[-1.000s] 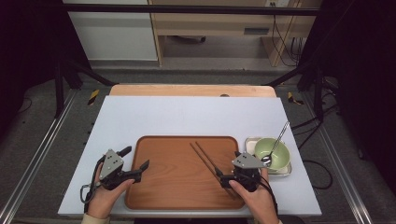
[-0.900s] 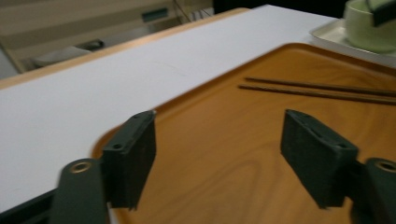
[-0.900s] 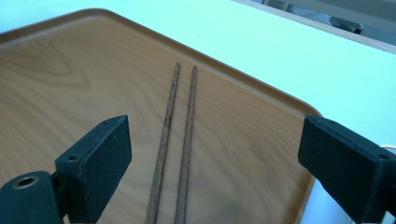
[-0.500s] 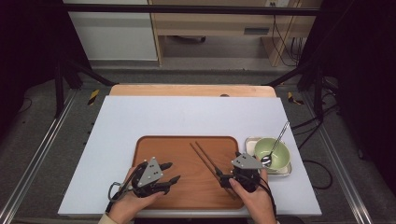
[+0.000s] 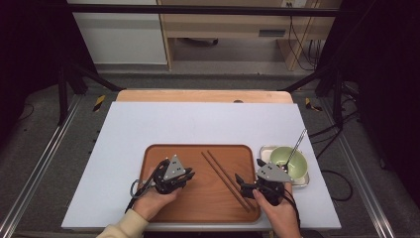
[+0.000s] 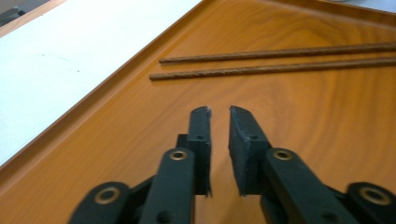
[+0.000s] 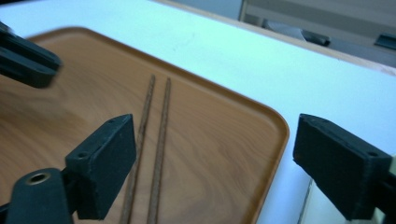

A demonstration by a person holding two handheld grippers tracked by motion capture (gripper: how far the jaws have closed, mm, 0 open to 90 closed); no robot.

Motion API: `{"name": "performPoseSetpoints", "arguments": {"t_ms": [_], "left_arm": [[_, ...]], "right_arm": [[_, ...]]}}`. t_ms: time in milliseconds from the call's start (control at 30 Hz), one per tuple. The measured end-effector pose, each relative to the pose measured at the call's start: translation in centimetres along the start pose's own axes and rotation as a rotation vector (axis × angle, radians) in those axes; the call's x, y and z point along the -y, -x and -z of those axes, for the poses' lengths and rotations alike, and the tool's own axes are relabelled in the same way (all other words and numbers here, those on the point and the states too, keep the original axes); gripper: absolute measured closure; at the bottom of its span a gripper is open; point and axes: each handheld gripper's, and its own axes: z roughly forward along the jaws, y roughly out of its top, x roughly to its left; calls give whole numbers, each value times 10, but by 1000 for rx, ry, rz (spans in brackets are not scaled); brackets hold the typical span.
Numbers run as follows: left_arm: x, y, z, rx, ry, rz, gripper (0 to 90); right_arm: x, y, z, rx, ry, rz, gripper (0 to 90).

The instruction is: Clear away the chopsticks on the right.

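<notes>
since a moment ago my left gripper (image 5: 188, 174) has slid farther right over the wooden tray (image 5: 158, 153), while my right gripper (image 5: 243, 182) has stayed put. the left one's jaws are nearly closed, a thin gap between them, holding nothing. ahead of them lie the two chopsticks (image 6: 280, 60), side by side on the tray. my right gripper is wide open and empty, its left jaw just over the chopsticks' near ends. right of it sits a green bowl (image 5: 289, 159) with a spoon (image 5: 296, 146) in it.
</notes>
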Motion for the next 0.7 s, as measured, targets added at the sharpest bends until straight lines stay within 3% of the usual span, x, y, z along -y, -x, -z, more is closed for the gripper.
{"name": "performPoseSetpoints", "arguments": {"t_ms": [100,233,467,533,700], "left_arm": [[-3,0,-9,18,-4,15,859],[-9,0,-19,39,-15,35,884],[-22,3,-30,48,-14,14,893],[-23,4,-32,47,-12,18,896],[-23,5,-40,60,-28,26,897]], "right_arm": [[-1,1,5,-15,20,5,121],[0,5,13,-52,56,-29,101],[0,10,19,-69,112,0,97],[-1,14,21,-52,131,4,98],[0,29,25,-60,197,-47,93]]}}
